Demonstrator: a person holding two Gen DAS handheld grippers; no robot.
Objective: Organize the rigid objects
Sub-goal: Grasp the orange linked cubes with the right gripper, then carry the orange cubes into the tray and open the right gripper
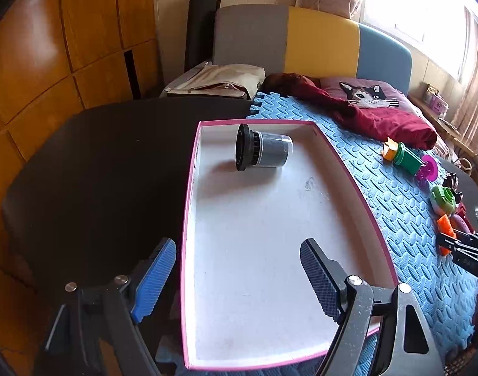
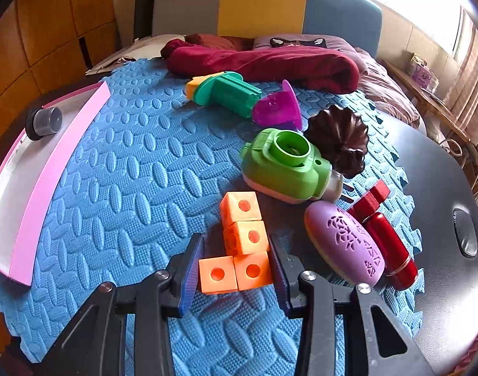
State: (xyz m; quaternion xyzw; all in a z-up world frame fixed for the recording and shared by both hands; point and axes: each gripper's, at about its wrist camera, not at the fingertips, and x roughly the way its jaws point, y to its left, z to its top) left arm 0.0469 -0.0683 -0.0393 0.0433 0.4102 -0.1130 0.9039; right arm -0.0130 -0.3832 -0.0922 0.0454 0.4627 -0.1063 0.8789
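Early in the task, by the look of it. Only one item in the shallow pink-edged white cardboard tray (image 1: 192, 188): a black-capped clear plastic jar with dark contents (image 1: 262, 152), lying on its side near the far left corner. Left gripper (image 1: 239, 275) spread wide and empty, above the near end of the tray, left pad outside the rim, right pad over the white floor.

Everything else out on the blue textured foam mat (image 2: 129, 172): green-and-purple plastic extruder toy with orange tip (image 2: 239, 97), dark brown fluted plastic mould (image 2: 339, 138), green toy camera-like body with round opening (image 2: 285, 166), purple oval case with cut-out pattern (image 2: 345, 244), glossy red cylinder (image 2: 389, 244), red block (image 2: 373, 199). Right gripper (image 2: 235, 266) closed around the orange plastic cube block cluster with round holes (image 2: 242, 241), pads against its lower cubes, block apparently resting on the mat; judged next for the tray.

Left wrist view only: tray interior, mostly bare, jar's position. Right wrist view only: the grasp on the orange block and the full pile at right; tray seen just as a side wall at left edge.
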